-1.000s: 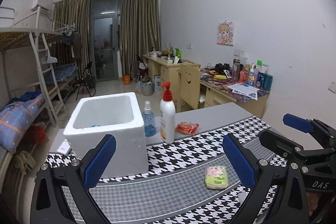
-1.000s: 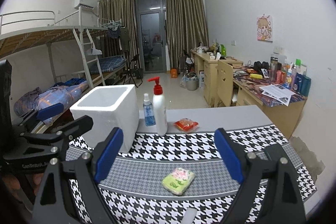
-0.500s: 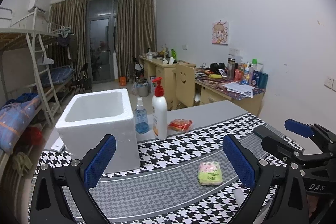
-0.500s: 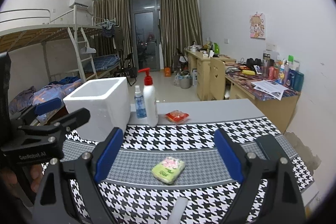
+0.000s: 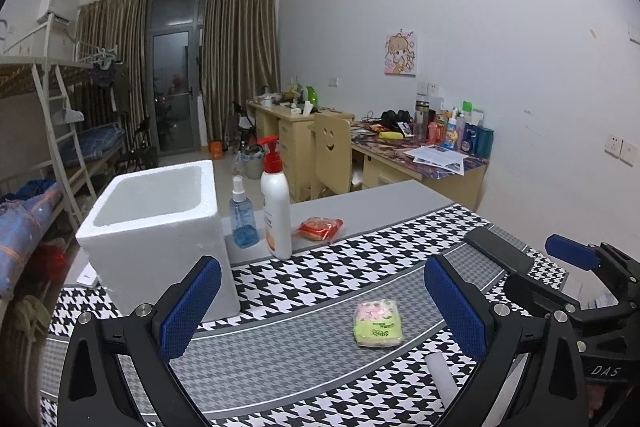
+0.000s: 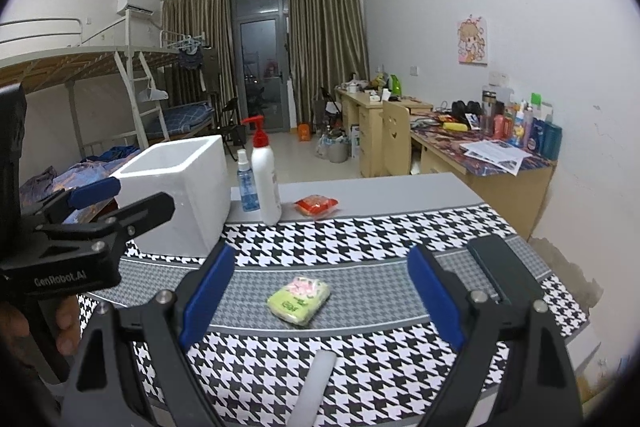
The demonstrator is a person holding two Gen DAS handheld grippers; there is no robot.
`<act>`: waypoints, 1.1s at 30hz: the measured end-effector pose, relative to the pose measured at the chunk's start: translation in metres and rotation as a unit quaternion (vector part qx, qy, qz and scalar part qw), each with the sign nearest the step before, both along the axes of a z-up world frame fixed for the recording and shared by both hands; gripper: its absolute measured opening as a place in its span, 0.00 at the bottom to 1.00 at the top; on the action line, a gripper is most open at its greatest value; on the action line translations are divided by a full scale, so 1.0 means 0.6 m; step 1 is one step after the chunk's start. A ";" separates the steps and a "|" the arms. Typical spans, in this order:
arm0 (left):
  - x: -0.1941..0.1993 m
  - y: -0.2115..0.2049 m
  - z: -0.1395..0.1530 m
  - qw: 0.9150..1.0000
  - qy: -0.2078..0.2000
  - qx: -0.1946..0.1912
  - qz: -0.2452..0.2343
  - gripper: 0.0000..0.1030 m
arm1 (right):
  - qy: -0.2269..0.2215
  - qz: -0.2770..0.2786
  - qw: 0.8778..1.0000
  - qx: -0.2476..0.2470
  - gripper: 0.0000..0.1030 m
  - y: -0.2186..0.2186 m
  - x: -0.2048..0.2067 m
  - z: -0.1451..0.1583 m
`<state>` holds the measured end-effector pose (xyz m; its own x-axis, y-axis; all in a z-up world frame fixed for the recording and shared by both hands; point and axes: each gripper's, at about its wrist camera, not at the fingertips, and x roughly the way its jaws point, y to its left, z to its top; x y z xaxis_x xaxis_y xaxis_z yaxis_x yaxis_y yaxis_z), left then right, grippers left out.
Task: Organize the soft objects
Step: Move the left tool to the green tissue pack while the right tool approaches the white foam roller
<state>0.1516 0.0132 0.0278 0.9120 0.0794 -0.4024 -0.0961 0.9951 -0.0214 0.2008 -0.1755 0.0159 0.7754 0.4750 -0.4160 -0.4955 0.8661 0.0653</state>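
Both the left gripper (image 5: 320,301) and right gripper (image 6: 320,285) stand wide, empty. Green pack (image 6: 299,297) lies centre frame; foam box (image 6: 182,195), bottles upper left; nothing obstructs.

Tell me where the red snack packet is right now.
The red snack packet lies on the table's grey strip, just right of the white pump bottle.

The counter (image 6: 400,187) wears a houndstooth cloth (image 6: 360,239). On it: a white foam box (image 6: 180,195) far left, a blue spray bottle (image 6: 246,183), a pump bottle (image 6: 266,179), a red packet (image 6: 316,205), a green packet (image 6: 298,301) near, a dark phone (image 6: 504,271) right.
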 end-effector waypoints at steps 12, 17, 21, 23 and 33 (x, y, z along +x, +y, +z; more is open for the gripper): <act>0.029 -0.012 -0.028 1.000 0.021 -0.011 -0.021 0.99 | 0.013 -0.004 1.000 -0.004 0.88 -0.014 -0.001 -0.020; 0.042 -0.016 -0.037 0.999 0.032 -0.015 -0.024 0.99 | 0.024 -0.003 1.000 -0.008 0.88 -0.021 -0.001 -0.033; 0.056 -0.025 -0.048 0.998 0.043 -0.016 -0.038 0.99 | 0.026 -0.003 1.000 -0.006 0.88 -0.029 -0.005 -0.038; 0.062 -0.027 -0.054 0.998 0.051 -0.017 -0.044 0.99 | 0.029 -0.003 1.000 -0.006 0.88 -0.031 -0.005 -0.043; 0.094 -0.036 -0.082 0.995 0.081 -0.016 -0.056 0.99 | 0.051 -0.008 0.999 -0.009 0.88 -0.041 0.002 -0.065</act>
<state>0.2079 -0.0082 -0.0211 0.8370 -0.0337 -0.5461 0.0105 0.9989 -0.0455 0.2020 -0.2000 -0.0233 0.7363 0.4538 -0.5019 -0.4727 0.8757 0.0985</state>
